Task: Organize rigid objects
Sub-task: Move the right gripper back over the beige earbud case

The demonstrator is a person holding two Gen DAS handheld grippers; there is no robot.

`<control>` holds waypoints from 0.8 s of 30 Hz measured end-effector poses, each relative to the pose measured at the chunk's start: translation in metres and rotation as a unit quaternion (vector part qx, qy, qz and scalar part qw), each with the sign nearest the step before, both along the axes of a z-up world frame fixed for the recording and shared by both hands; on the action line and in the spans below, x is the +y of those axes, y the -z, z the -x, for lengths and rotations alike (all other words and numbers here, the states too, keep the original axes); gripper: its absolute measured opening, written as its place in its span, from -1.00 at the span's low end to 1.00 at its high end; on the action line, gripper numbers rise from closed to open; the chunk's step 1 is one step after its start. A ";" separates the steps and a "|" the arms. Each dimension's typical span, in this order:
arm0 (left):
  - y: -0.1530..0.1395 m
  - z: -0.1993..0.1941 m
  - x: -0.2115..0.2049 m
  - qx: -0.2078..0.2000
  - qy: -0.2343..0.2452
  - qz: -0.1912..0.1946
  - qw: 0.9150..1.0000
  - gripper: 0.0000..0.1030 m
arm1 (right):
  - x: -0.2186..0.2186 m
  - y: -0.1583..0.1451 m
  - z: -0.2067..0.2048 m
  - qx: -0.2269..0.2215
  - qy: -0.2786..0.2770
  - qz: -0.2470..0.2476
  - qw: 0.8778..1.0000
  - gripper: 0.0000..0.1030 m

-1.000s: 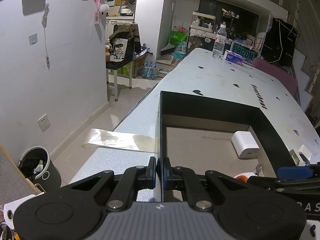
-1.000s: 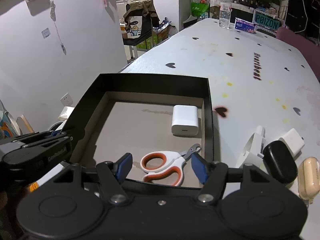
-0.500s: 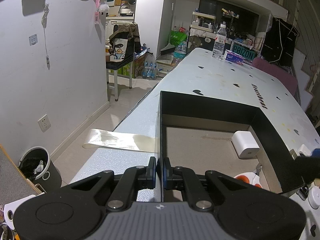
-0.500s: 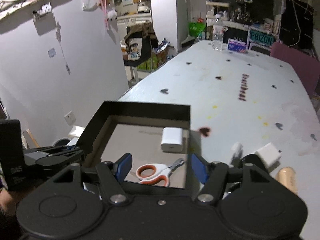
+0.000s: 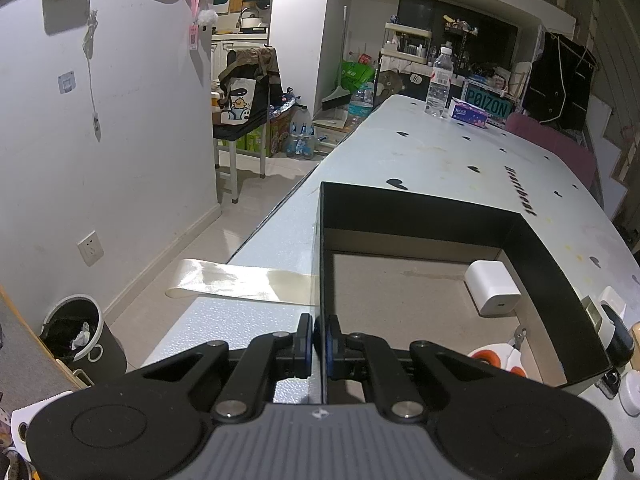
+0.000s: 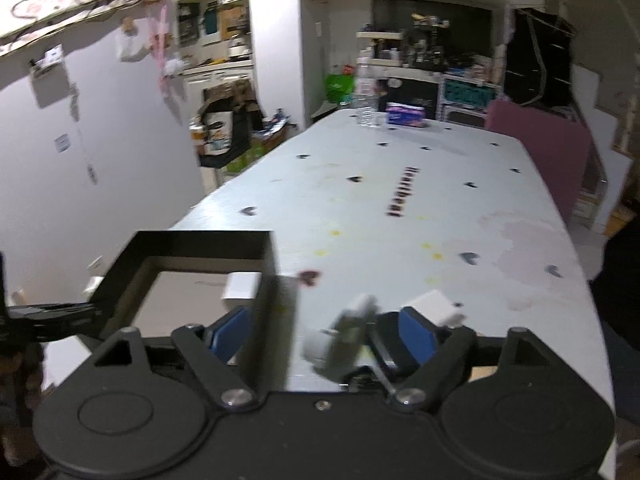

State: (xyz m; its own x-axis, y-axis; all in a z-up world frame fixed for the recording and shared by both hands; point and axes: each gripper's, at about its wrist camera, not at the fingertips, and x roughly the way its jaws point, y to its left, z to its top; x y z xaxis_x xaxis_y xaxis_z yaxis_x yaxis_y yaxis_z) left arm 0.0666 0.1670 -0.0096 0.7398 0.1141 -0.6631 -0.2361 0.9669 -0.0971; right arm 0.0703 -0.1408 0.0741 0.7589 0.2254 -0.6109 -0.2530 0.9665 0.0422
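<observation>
A black open box [image 5: 400,208] sits on the white table; it also shows in the right wrist view [image 6: 200,242]. Inside lie a white charger [image 5: 494,288] and orange-handled scissors [image 5: 498,358]. My left gripper [image 5: 319,344] is shut on the box's near-left wall. My right gripper [image 6: 320,336] is open and empty, held above the table right of the box. Between and beyond its fingers lie a white plug adapter [image 6: 344,336], a black case [image 6: 390,344] and a white cube charger [image 6: 434,306]. The right wrist view is blurred.
A water bottle [image 5: 438,82] and a tissue pack [image 5: 468,112] stand at the table's far end. A strip of clear tape [image 5: 240,282] hangs off the left edge. A bin [image 5: 80,340] stands on the floor at left. A pink chair [image 6: 536,152] is at right.
My right gripper has pulled back and moved right, from over the scissors in the box to above the loose items on the table. My left gripper has not moved.
</observation>
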 end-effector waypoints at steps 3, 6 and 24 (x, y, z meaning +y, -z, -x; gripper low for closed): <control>0.000 0.000 0.000 0.000 0.000 0.000 1.000 -0.88 | -0.017 0.005 -0.003 -0.007 0.024 0.004 1.000 0.72; 0.000 0.000 0.000 0.000 0.000 -0.001 1.000 -0.88 | -0.034 0.012 -0.009 -0.011 0.055 0.009 0.998 0.74; 0.002 -0.002 -0.007 0.015 -0.010 -0.044 0.999 -0.95 | -0.105 0.062 -0.050 0.040 0.133 -0.019 0.990 0.59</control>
